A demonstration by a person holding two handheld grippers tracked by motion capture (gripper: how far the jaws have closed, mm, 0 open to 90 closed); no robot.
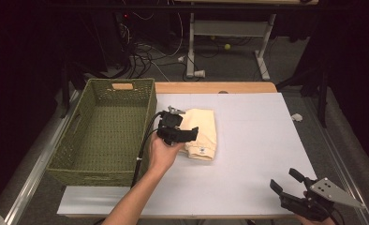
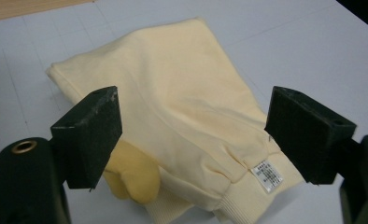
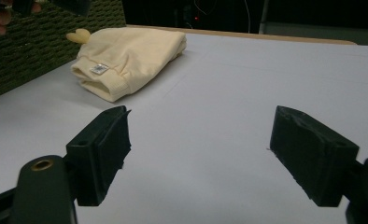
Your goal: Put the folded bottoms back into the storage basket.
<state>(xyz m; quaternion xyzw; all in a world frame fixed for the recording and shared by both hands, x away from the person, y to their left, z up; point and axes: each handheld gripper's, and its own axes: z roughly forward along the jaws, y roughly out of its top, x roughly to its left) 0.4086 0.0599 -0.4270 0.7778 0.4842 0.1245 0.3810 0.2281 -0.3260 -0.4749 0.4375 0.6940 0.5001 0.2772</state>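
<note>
Green woven basket (image 1: pixel 103 133); white table (image 1: pixel 248 140)

A white table (image 1: pixel 248 154) carries a folded cream garment (image 1: pixel 202 133) and a green basket (image 1: pixel 79 154).

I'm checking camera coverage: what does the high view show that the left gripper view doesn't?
High view alone: the green woven basket left of the folded garment, the right tongs open near the table's front right corner, and the floor cables. Left gripper view alone: the garment's white label up close. Both share the folded cream garment on the white table and the open left tongs.
</note>
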